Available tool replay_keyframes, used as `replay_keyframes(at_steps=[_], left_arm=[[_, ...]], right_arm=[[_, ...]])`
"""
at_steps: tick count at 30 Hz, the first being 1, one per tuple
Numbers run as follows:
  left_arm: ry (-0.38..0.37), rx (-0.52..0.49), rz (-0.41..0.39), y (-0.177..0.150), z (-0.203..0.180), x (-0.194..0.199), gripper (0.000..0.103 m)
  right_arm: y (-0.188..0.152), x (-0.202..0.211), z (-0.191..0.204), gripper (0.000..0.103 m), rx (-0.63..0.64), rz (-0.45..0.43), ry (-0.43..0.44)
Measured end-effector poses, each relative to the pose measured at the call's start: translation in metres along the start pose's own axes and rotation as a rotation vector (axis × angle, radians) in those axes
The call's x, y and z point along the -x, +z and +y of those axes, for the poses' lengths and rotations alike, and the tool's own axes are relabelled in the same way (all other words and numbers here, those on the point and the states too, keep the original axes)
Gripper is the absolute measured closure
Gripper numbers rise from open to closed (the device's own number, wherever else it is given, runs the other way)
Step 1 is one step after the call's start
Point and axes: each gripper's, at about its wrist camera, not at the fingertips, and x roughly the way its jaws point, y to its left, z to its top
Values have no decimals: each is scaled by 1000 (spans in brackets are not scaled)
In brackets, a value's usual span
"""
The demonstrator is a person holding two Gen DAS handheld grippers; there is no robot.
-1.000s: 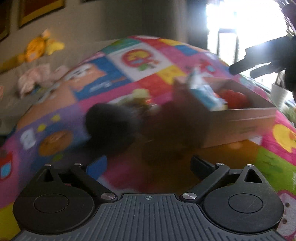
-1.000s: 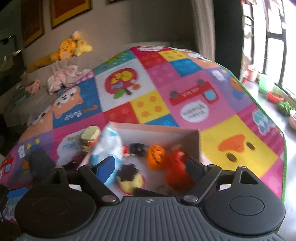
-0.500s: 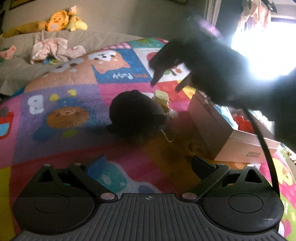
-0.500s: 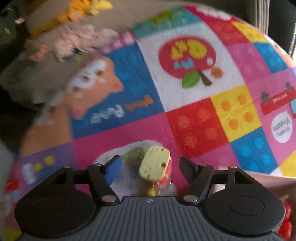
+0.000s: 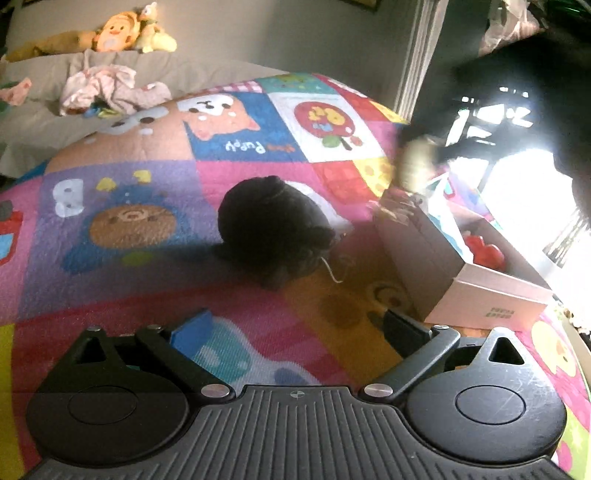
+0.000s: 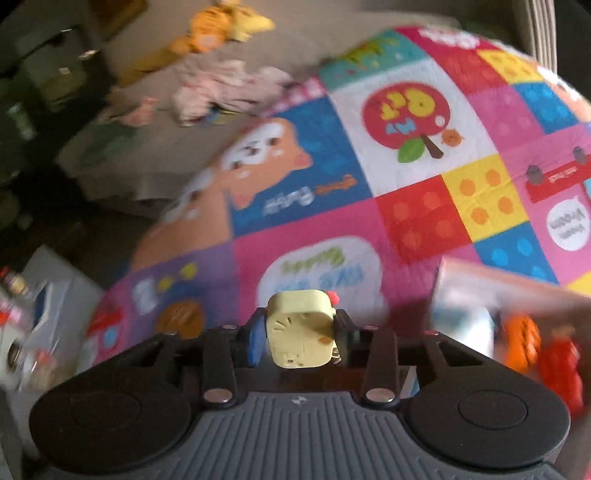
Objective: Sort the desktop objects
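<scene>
My right gripper (image 6: 299, 334) is shut on a pale yellow square toy (image 6: 301, 332) and holds it above the colourful play mat (image 6: 424, 206). That toy shows blurred in the left wrist view (image 5: 413, 166), above the left end of the cardboard box (image 5: 487, 295). The box holds a red toy (image 5: 484, 251); in the right wrist view its orange toy (image 6: 521, 343) and red toy (image 6: 561, 365) show at the right. My left gripper (image 5: 295, 328) is open and empty, low over the mat, short of a black round object (image 5: 269, 225).
A thin white cord (image 5: 332, 269) lies by the black object. A grey sofa (image 5: 44, 122) with pink cloth (image 5: 107, 88) and a yellow plush (image 5: 118, 33) stands beyond the mat. A bright window (image 5: 528, 192) is at the right.
My right gripper has closed on the pale yellow toy and lifted it off the mat toward the box. The left gripper has held nearly still, open.
</scene>
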Motion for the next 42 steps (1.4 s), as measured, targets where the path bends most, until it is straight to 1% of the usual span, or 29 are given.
replay_keyframes(at_steps=[3,5,7,8,10,13,15,16,19,20,21,22,25,26,27,29,30,31,33,35,36,39,40,42], left_arm=[[7,5,3,-1,0,0,2],[12,8,4,0,0,-1,2],[19,9,11,0,0,-2,2],[25,10,16,0,0,-3,2],[34,10,20,0,-1,-3,2],[46,7,15,-1,-1,-2,2],[54,5,14,-1,-2,-1,2],[57,3,16,-1,-3,-2,2],[66,-9,27,0,-5,-4,2],[71,-13,30,0,-6,-4,2],[76,-19,32,0,-7,-5,2],[82,-25,34,0,-8,-5,2],[98,-38,38,-1,-11,-6,2],[102,-39,38,-1,-11,-5,2],[104,-39,38,-1,-11,-6,2],[104,-37,38,-1,-10,-6,2],[104,-36,39,-1,-10,-6,2],[103,-36,38,-1,-10,-5,2],[101,-34,38,-1,-10,-5,2],[96,-29,37,-1,-9,-5,1],[94,-27,38,-1,-9,-6,1],[91,-26,40,0,-9,-6,1],[90,-26,40,0,-9,-6,0],[89,-23,38,0,-9,-6,0]], right_arm=[[-34,37,-3,65,12,-32,37],[-54,51,-8,65,35,-65,28],[-71,58,-14,65,45,-88,10],[-77,60,-17,65,36,-92,14],[-87,64,-23,65,10,-105,48],[-106,71,-40,65,-21,-157,78],[-125,71,-58,65,-77,-158,55],[-137,71,-70,64,-114,-153,27],[-171,73,-100,64,-199,-137,-96],[-180,77,-108,62,-221,-141,-118],[-186,82,-116,56,-240,-157,-126],[-190,87,-122,54,-261,-177,-137],[-188,95,-140,43,-314,-235,-148],[-185,94,-145,36,-327,-252,-147],[-182,92,-149,32,-338,-269,-149],[-171,83,-155,29,-344,-285,-170],[-163,77,-157,22,-346,-288,-188],[-156,70,-156,19,-350,-296,-200],[-145,59,-153,10,-356,-302,-223],[-136,50,-150,9,-350,-300,-240],[-132,45,-147,9,-340,-295,-227],[-127,35,-141,10,-309,-285,-144],[-127,33,-136,10,-291,-288,-136],[-127,33,-126,10,-256,-302,-161]])
